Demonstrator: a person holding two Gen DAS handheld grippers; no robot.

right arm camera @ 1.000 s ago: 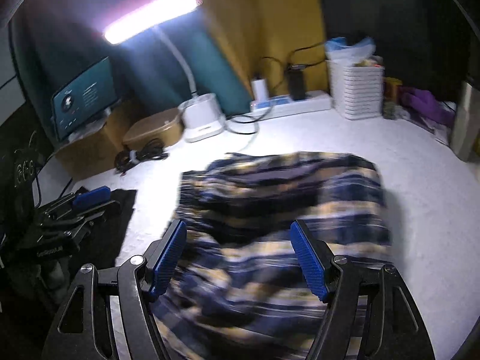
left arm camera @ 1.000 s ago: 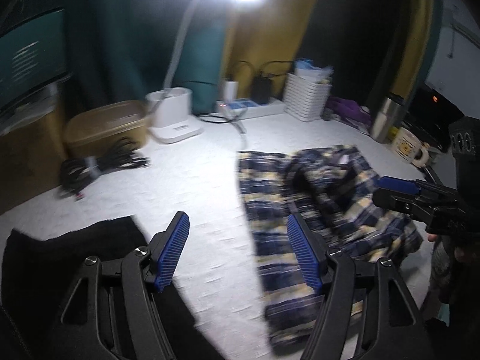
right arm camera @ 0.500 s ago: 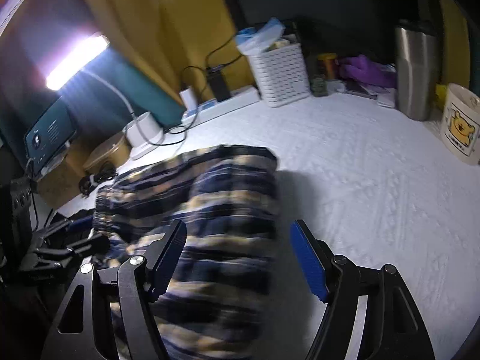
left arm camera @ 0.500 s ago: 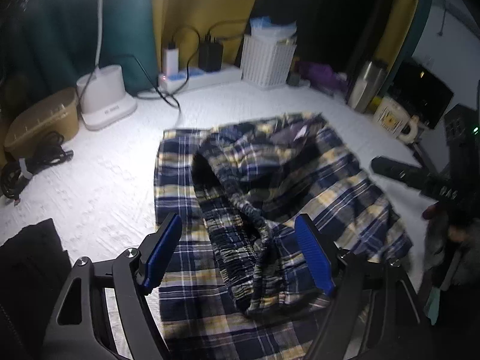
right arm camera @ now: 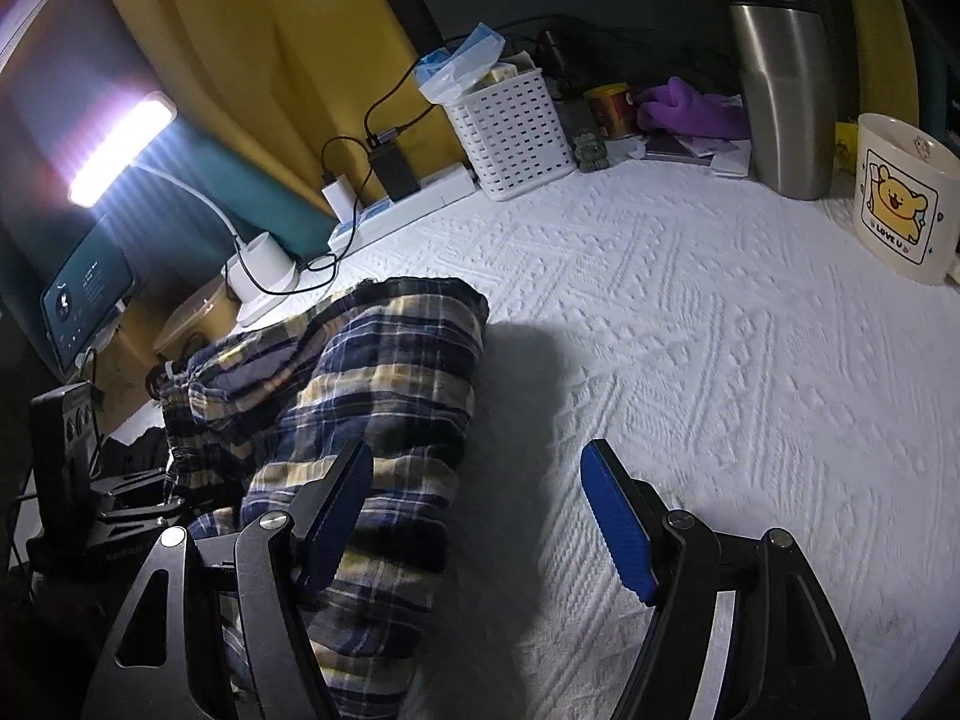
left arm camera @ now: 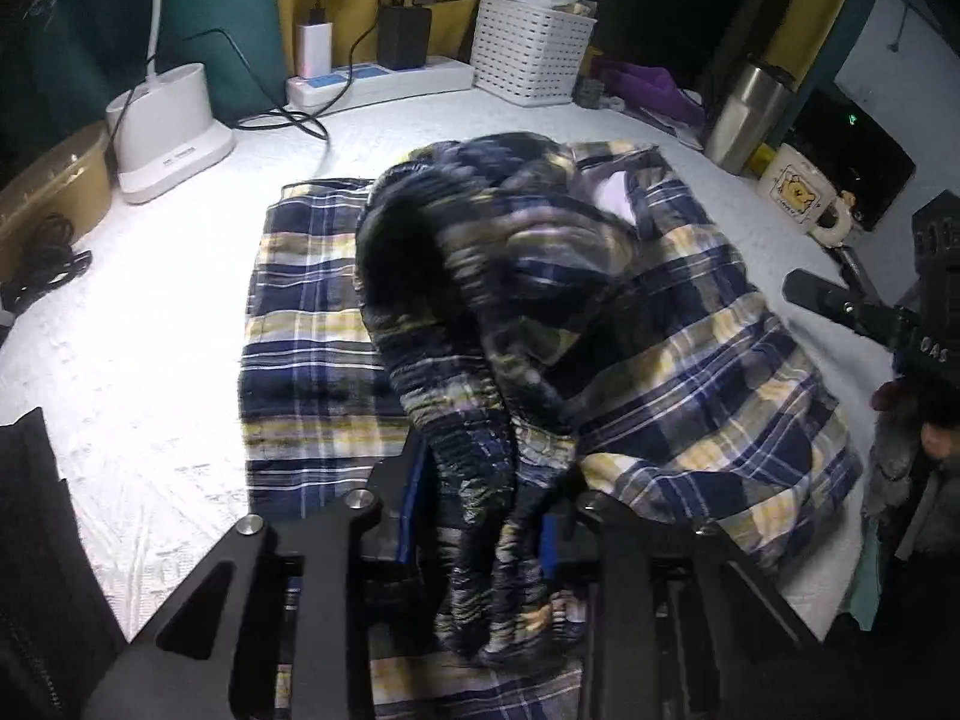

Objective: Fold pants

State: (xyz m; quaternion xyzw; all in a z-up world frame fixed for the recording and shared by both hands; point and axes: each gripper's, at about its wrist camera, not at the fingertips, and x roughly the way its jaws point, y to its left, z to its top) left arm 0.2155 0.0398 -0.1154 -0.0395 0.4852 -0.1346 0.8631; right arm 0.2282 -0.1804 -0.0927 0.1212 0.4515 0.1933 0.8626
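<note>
While half a second ago open, left gripper (left arm camera: 480,531) jaws have closed on pants (left arm camera: 660,324).

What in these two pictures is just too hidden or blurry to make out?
- Left wrist view: the left gripper has just closed on the plaid pants; bunched cloth hides its pads.
- Same view: the raised fold is motion-blurred.
- Right wrist view: the monitor text is too small.

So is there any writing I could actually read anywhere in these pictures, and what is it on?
"LOVE U": on the cream mug, under its yellow bear picture.
"OAS": on the black body of the right gripper, seen from the left camera; the rest is cut off.
Screen at the far left: lines of text, too small to read.
White lamp base: a small grey mark, too blurred to read.
</note>
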